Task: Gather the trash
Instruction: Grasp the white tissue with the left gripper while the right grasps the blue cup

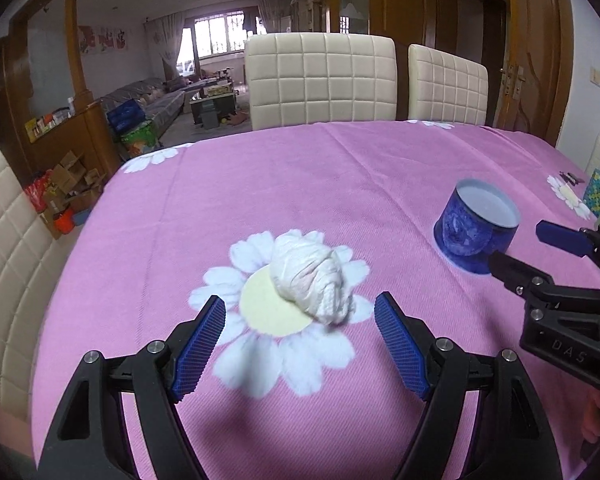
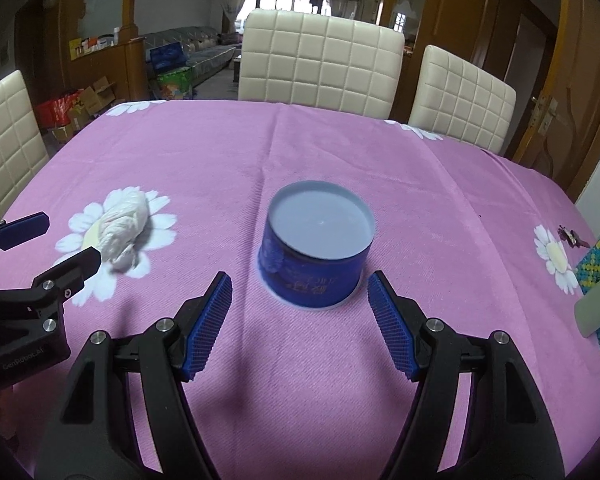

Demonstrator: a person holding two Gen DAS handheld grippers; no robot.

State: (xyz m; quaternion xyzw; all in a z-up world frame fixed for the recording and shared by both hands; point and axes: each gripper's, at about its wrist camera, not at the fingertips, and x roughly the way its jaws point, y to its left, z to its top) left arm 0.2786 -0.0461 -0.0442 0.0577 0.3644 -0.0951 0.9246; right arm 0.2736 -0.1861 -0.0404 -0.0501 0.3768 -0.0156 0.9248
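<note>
Both tongs, left [image 1: 300, 344] and right [image 2: 300, 320], are standing apart, gripping nothing. I'm watching the crumpled white tissue wad [image 1: 312, 276] lying left of the round blue tin [image 2: 318, 248] on the pink tabletop [image 2: 340, 152]; likely light and squashy, so I'm planning to pinch across its middle.

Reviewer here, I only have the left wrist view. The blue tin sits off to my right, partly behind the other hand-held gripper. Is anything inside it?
Observer: The right wrist view looks into the blue tin: a pale, bare bottom, nothing in it.
Reviewer: Is the right hand-held gripper on it?
Observer: No. The right hand-held gripper is open, the tin just ahead of its pads, untouched.
Reviewer: Any print on the tin?
Observer: Yes, faint lettering on its near side, too blurred to read.
Reviewer: And my wad?
Observer: The white wad lies on the tablecloth, ahead of the open left hand-held gripper.
</note>
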